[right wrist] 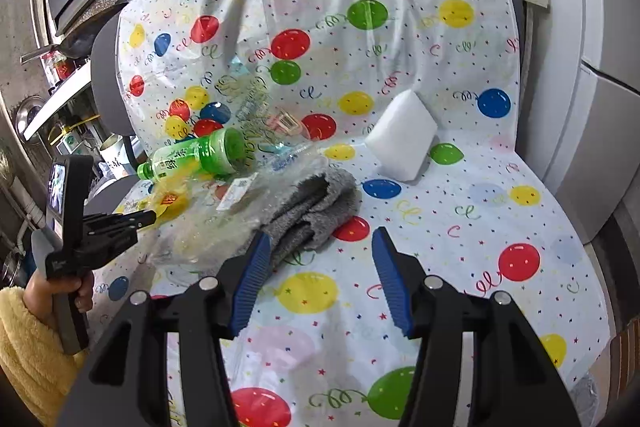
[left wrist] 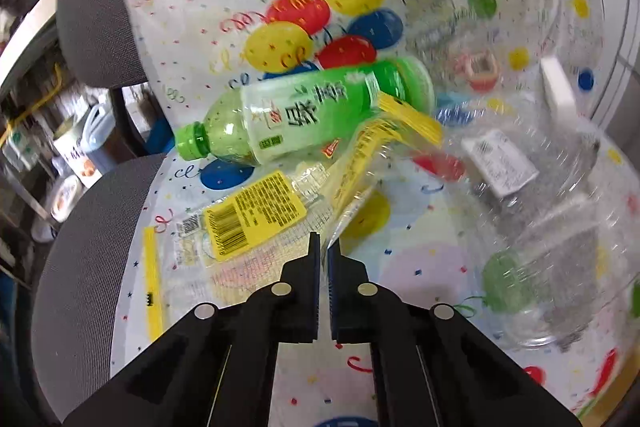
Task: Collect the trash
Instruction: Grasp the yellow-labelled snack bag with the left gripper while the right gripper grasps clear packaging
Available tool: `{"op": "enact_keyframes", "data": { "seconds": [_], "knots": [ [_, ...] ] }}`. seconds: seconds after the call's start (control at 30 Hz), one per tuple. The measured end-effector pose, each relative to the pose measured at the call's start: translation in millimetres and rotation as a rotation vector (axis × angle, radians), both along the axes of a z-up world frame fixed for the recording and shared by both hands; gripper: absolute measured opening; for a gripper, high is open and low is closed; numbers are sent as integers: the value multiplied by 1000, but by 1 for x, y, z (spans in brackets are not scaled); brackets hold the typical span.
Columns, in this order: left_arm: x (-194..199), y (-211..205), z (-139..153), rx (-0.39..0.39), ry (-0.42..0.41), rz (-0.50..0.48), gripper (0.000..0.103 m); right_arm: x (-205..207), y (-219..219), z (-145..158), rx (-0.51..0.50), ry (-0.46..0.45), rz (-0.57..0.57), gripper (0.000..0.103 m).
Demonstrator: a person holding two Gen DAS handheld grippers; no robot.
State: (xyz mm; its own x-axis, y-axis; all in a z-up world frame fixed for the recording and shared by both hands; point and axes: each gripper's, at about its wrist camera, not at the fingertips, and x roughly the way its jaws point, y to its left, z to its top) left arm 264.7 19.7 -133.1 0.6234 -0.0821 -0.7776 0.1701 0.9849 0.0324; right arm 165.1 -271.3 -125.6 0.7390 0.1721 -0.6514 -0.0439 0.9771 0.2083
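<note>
Left tongs pinched on clear plastic wrapper, beside green bottle on balloon-print chair cover; right tongs spread wide, empty, near grey cloth and white sponge

We see bright, even light, soft shadows and fisheye-bent, dark corners; motion blur, perhaps, smears the left view's right side.

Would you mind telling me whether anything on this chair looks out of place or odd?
Yes: a green bottle lies tipped on its side among crumpled clear wrappers, with a grey cloth bunched beside them on the balloon-print cover.
</note>
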Motion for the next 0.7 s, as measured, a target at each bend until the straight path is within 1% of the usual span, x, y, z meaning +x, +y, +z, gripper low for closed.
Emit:
{"op": "enact_keyframes", "data": {
  "seconds": [0.1,0.13,0.17,0.27,0.3,0.43,0.47,0.53,0.57,0.63,0.7],
  "knots": [
    [-21,12,26,-103,-43,7,1,-6,1,8,-3,-22,-2,53],
    [-32,17,37,-151,-59,8,1,-8,1,10,-4,-27,-1,53],
    [-44,22,47,-196,-82,10,1,-10,1,10,-4,-28,-1,53],
    [-75,35,72,-289,-149,23,1,-12,3,11,3,-24,3,53],
    [-85,39,80,-331,-166,28,1,-12,5,11,8,-20,6,53],
    [-105,49,88,-439,-186,48,1,-10,14,9,21,-6,29,53],
    [-109,50,89,-455,-190,56,1,-8,18,9,26,-2,37,53],
    [-115,48,90,-454,-200,64,1,-3,23,7,42,8,54,52],
    [-115,47,89,-453,-200,63,1,1,27,6,58,14,68,42],
    [-114,46,86,-475,-193,59,1,11,32,3,79,29,83,30],
    [-112,45,84,-485,-187,56,1,25,39,-2,93,47,90,30]
  ]
}}
